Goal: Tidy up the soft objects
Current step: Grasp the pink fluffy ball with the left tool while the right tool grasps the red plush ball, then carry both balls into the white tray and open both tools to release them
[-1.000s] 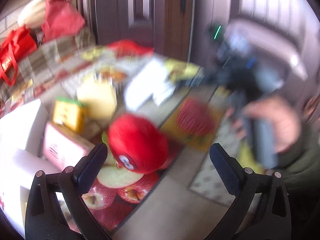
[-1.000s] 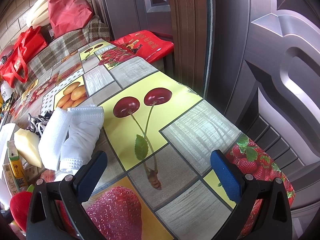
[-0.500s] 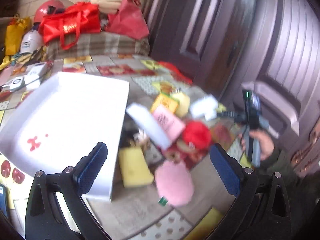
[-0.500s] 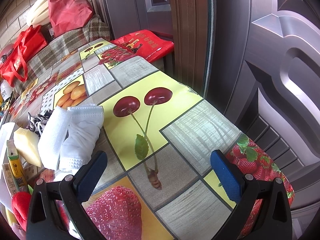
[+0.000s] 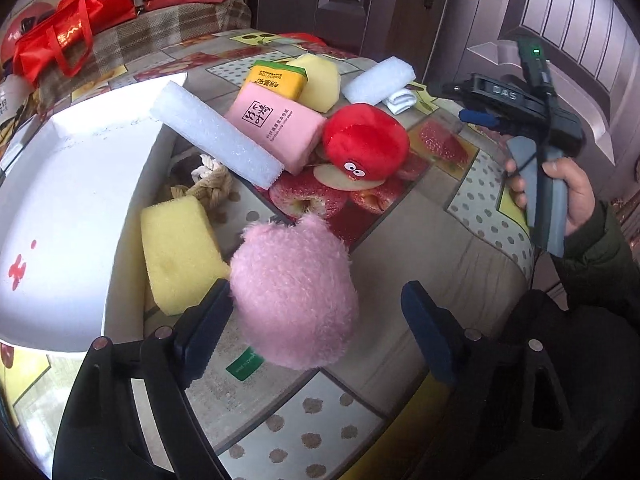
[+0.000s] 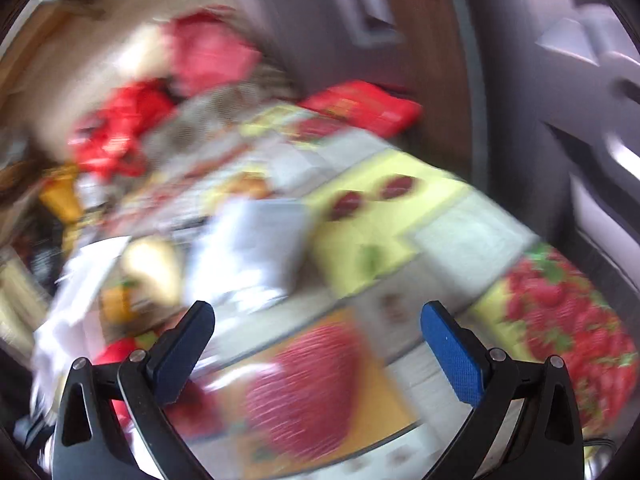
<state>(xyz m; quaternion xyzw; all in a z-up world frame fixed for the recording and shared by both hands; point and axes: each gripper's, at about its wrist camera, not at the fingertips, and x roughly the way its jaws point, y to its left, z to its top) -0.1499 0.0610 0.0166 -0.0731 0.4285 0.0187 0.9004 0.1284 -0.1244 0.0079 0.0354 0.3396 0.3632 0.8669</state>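
Observation:
In the left wrist view my left gripper point(image 5: 316, 320) is open, with a fluffy pink plush ball point(image 5: 294, 292) lying between its fingers, close to the left one. Beyond it lie a yellow sponge point(image 5: 178, 252), a knotted rope point(image 5: 210, 188), a white foam block point(image 5: 216, 134), a pink tissue pack point(image 5: 276, 124), a red plush toy point(image 5: 366, 146), a yellow pack point(image 5: 278, 80), a pale yellow sponge point(image 5: 320, 80) and a rolled white towel point(image 5: 378, 84). A white tray point(image 5: 76, 216) stands left. My right gripper point(image 6: 318, 344) is open and empty above the table; its view is blurred.
The table wears a fruit-print cloth point(image 5: 460, 208). Red bags point(image 5: 64, 40) are piled on a checked cover at the far left. A dark door point(image 5: 360, 0) stands behind the table. The right hand and its gripper handle point(image 5: 544, 184) are at the table's right edge.
My left gripper has swung back and come down around the pink plush ball. My right gripper, still before, is now moving and its view has blurred.

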